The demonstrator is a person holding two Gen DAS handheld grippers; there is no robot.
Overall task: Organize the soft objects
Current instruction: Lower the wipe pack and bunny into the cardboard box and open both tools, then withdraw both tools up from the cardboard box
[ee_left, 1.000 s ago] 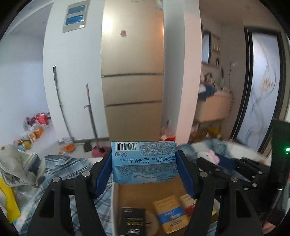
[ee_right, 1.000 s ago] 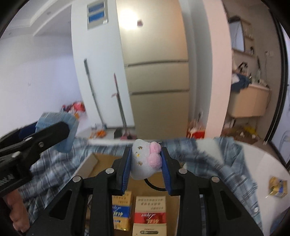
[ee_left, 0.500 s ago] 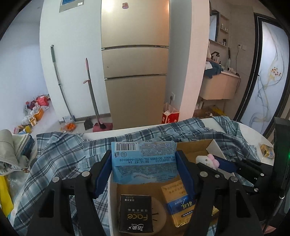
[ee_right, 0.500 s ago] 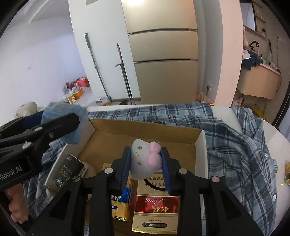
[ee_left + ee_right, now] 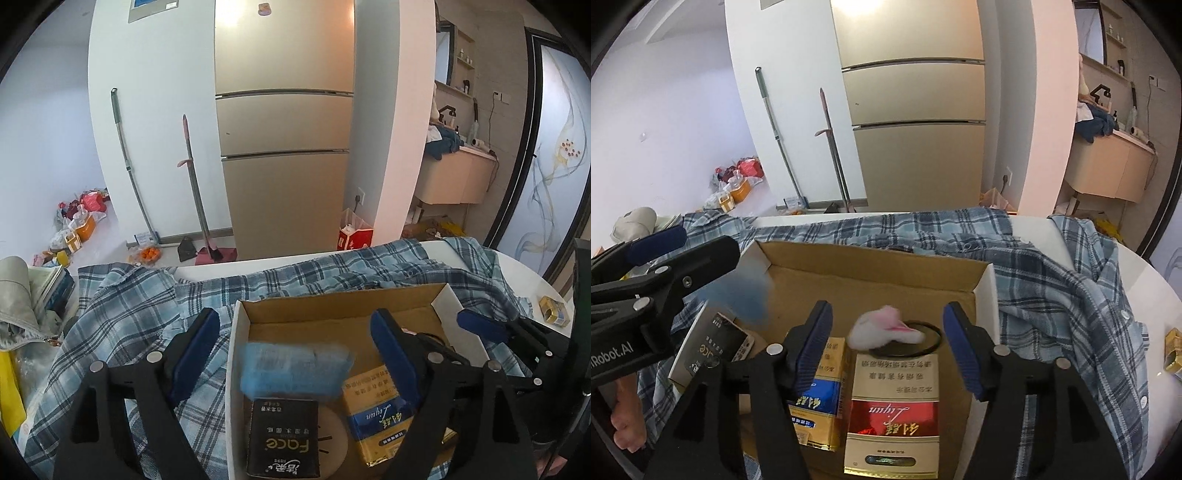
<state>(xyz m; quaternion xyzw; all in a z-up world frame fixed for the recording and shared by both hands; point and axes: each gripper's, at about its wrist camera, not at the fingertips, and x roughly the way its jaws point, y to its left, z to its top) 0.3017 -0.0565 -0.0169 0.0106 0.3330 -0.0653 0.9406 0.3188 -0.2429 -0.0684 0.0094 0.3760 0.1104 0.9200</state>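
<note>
Both grippers, clamped half a second ago, now stand spread apart over the box (image 5: 982,291): the left gripper (image 5: 295,341) has dropped the tissue pack (image 5: 293,367) and the right gripper (image 5: 886,341) the plush (image 5: 882,328) inside, so both soft items look stowed.

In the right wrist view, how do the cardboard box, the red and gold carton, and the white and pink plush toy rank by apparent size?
Largest to smallest:
1. Open brown cardboard box
2. Red and gold carton, though it lies nearer the camera
3. Small white and pink plush toy, blurred between the open right tool
</note>
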